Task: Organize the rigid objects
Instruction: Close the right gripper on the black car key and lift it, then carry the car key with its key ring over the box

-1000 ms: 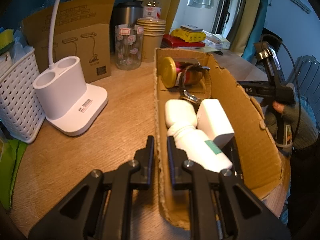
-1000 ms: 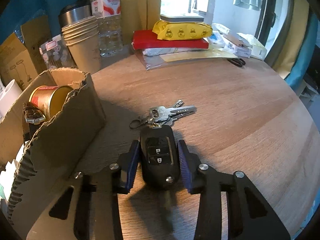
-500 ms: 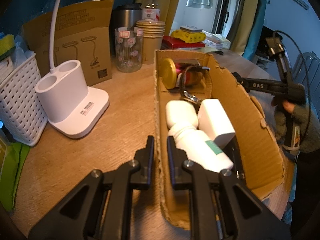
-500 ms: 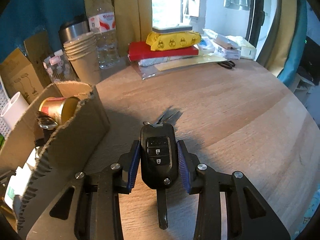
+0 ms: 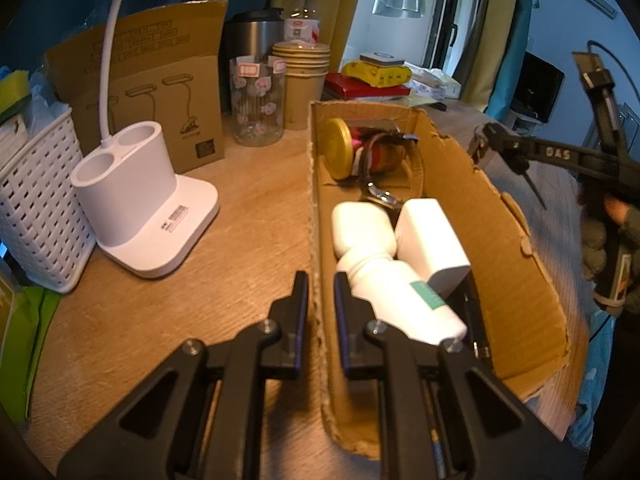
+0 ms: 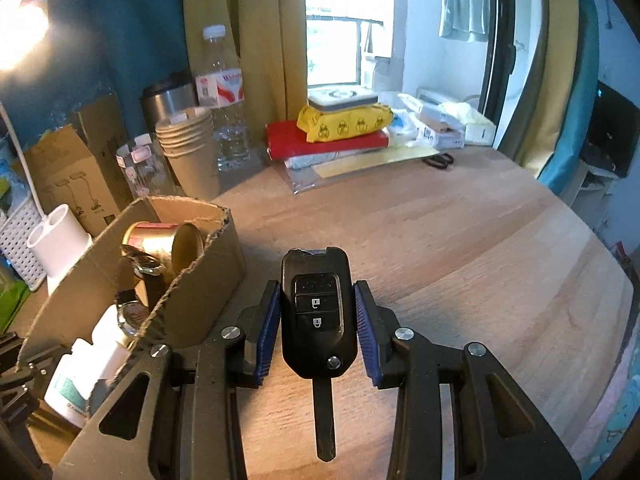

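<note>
My right gripper (image 6: 316,328) is shut on a black car key fob (image 6: 318,312) and holds it in the air above the table, just right of the cardboard box (image 6: 208,264). Its key blade hangs down toward me. My left gripper (image 5: 320,316) is shut on the left wall of the cardboard box (image 5: 314,240). The box holds a white bottle (image 5: 384,276), a white block (image 5: 434,240), a gold-lidded jar (image 5: 340,148) and a wristwatch (image 5: 380,196). The right gripper also shows in the left wrist view (image 5: 484,144), above the box's right wall.
A white lamp base (image 5: 140,200), a white basket (image 5: 32,200), a cardboard package (image 5: 160,92), a glass jar (image 5: 256,104), stacked paper cups (image 5: 302,80) and a water bottle (image 6: 220,100) stand left and behind. Books and packets (image 6: 340,132) lie at the table's back.
My right gripper has lifted the key fob off the table and risen; the attached keys have dropped out of sight beneath. My left gripper has kept its hold on the box wall.
</note>
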Tool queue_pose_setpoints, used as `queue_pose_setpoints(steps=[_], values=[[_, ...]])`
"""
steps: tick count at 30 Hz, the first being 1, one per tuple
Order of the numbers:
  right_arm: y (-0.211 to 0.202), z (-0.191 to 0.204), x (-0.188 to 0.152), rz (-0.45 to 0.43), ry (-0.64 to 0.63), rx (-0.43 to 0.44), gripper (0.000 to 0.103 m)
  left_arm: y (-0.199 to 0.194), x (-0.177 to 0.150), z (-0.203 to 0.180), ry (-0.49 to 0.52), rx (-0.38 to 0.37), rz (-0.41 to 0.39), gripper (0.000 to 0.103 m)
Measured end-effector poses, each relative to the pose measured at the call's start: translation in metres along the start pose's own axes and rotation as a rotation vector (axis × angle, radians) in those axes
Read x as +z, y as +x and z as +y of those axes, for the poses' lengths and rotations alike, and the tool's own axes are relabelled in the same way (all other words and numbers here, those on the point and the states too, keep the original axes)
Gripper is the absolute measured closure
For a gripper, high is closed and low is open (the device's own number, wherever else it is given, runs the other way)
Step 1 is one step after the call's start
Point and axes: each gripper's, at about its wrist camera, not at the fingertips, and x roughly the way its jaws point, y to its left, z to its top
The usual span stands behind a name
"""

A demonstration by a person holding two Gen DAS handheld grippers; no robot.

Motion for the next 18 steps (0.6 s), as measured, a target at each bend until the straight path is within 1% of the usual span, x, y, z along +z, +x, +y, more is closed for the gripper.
queue_pose_setpoints(steps=[7,18], values=[[-0.030,0.011,0.010,-0.048,-0.032,-0.004,0.065,-0.001,-0.001,-0.002,0.004,0.007,-0.005,0.089],[-0.077,0.048,0.030,-0.139,-0.119,0.030,0.065,-0.001,-0.002,-0.002,0.004,0.006,-0.006,0.089]])
